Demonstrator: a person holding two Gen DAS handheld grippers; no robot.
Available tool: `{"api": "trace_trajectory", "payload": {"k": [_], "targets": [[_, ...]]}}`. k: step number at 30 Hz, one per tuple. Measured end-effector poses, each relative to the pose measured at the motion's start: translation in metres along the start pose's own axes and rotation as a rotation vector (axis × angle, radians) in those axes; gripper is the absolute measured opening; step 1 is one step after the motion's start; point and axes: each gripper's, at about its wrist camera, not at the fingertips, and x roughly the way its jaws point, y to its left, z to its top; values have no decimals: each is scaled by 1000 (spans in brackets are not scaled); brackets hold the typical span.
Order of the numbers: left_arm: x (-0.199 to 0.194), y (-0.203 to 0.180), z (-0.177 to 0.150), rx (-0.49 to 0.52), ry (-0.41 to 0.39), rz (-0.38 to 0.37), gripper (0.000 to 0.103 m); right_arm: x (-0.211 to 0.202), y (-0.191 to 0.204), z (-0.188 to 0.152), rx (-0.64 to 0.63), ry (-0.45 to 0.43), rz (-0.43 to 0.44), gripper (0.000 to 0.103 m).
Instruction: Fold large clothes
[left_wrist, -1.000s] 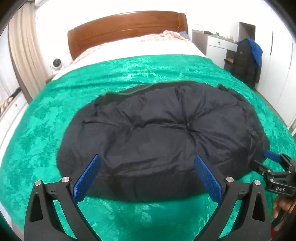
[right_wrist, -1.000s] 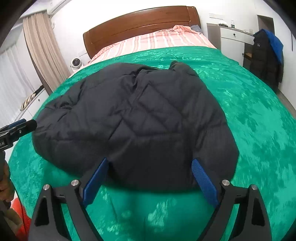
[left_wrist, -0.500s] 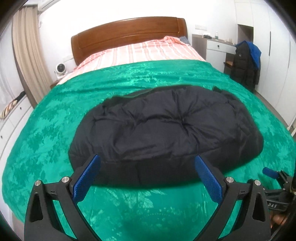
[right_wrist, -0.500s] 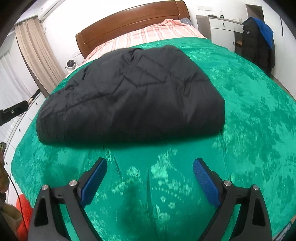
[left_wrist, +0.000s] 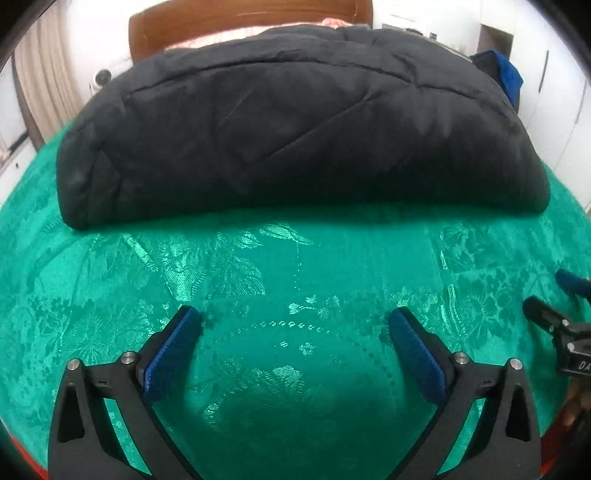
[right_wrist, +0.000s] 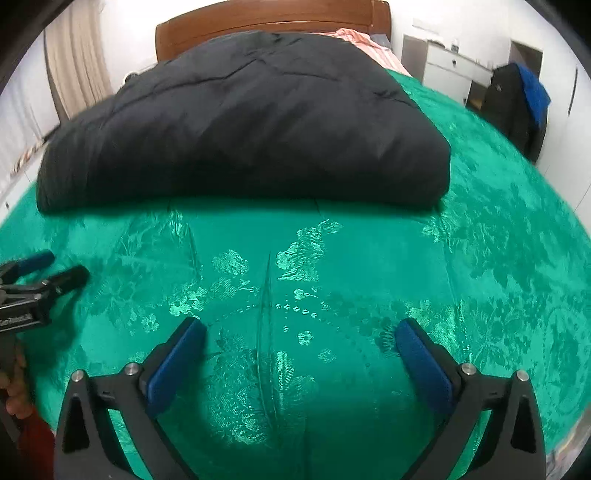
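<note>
two tools empty, left spread wide, right opening, folded black jacket, dresser right view only

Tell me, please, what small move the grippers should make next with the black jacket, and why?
Probably lift both clear. The black jacket already lies as a folded bundle on the green bedspread, and the left gripper and right gripper, its jaws opening, hold nothing.
</note>
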Motion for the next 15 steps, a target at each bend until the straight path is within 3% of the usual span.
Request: {"api": "trace_trajectory", "payload": {"k": [10, 13, 15], "targets": [[7, 5, -5, 11, 3, -30, 103, -1, 1, -14, -3, -76, 4, 103], [5, 13, 8, 47, 77, -80, 102, -3, -1, -16, -16, -49, 21, 103], [-4, 26, 21, 72, 56, -84, 102, -13, -8, -7, -1, -55, 48, 103]]}}
